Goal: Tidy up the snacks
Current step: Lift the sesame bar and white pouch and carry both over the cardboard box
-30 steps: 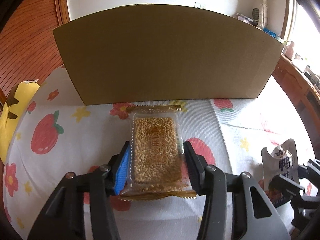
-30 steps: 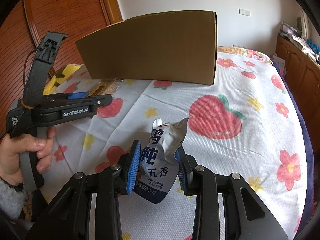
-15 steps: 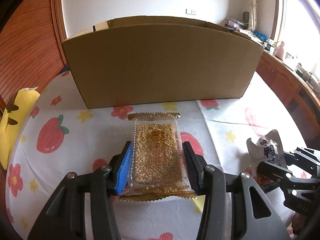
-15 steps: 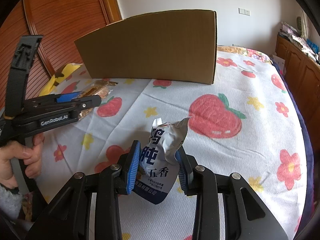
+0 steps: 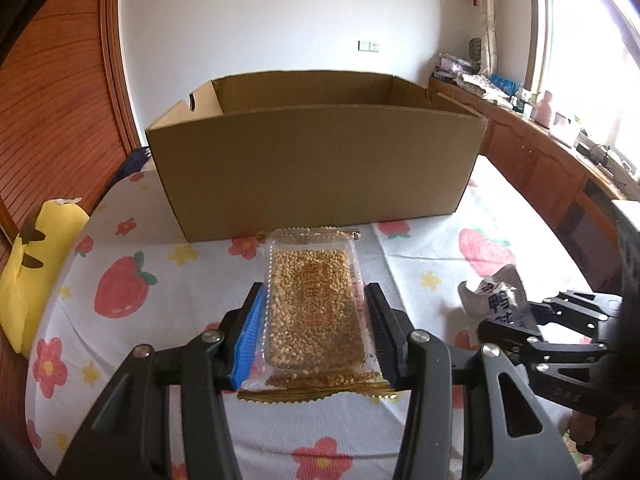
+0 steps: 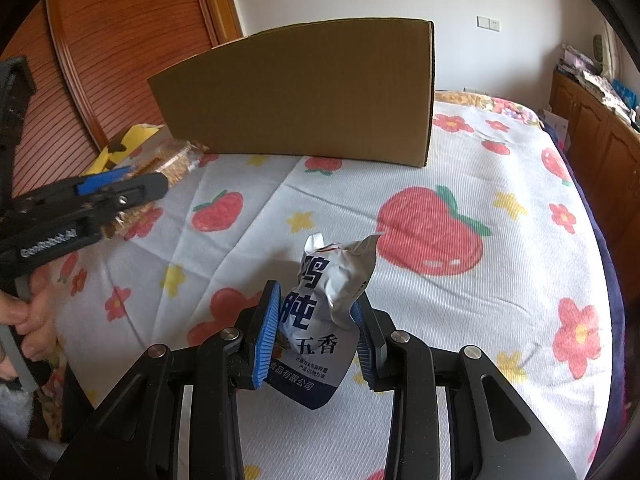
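- Left wrist view: the bar (image 5: 314,308) is clamped between the jaws of the left gripper (image 5: 314,332), the open box (image 5: 316,168) lying ahead of them.
- The bar should be carried level over the near wall before release.
- The pouch (image 6: 324,320) is pinched between the right gripper's (image 6: 316,340) narrowly parted jaws.

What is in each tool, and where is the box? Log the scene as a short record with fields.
surface: bed sheet printed with strawberries and flowers
left tool: shut on grain bar pack, lifted off the sheet
right tool: shut on silver snack pouch
container: open cardboard box, standing on the sheet beyond both tools
box contents: floor of box not visible
other: yellow plush at the sheet's left edge
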`<state>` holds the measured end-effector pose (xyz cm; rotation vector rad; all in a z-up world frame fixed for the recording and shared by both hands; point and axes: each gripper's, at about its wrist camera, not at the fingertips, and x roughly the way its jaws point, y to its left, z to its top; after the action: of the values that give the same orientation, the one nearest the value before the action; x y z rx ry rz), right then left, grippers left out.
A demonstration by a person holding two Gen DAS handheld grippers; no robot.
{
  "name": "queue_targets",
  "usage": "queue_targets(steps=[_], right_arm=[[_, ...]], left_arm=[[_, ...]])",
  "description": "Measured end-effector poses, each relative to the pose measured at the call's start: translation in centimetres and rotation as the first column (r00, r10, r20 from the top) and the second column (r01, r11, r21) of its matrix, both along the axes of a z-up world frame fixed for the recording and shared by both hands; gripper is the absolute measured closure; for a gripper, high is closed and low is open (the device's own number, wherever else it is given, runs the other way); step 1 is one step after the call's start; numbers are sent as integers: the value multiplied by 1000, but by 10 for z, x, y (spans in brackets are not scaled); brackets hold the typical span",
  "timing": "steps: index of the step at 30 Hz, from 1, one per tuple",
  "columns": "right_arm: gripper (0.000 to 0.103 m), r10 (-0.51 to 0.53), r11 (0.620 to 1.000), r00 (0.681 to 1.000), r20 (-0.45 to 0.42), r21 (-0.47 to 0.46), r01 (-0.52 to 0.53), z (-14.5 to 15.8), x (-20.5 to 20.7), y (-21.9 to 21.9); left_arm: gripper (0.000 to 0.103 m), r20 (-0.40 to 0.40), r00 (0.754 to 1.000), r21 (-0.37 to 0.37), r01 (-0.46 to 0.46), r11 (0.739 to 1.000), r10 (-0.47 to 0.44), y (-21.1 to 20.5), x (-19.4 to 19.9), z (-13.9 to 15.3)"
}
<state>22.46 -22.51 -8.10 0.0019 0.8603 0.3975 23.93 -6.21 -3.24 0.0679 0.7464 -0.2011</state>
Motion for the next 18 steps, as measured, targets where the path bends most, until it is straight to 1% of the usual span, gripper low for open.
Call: queue_targets(steps=[4,8,10,13,18], right_arm=[[70,0,1000,1000,9,-1,0,2,-1,1],[70,-1,1000,1000,15,-22,1,5,-4,4],[70,-5,999,1000,14,-41,6,6,-7,6],[70,-7,999,1000,14,-34,7,9,-12,5],[70,-14,999,999,48,-35,16,28,-27,3]], left_arm=[[55,31,999,-6,13,1000,-12,2,-8,14],[55,59,998,-14,17,1000,-17,4,-17,26],[55,70,997,-14,18,1000,-17,5,-21,30],[55,78,997,-22,19,1000,-17,7,-26,34],[55,91,995,-26,30,999,-27,5,-36,43]])
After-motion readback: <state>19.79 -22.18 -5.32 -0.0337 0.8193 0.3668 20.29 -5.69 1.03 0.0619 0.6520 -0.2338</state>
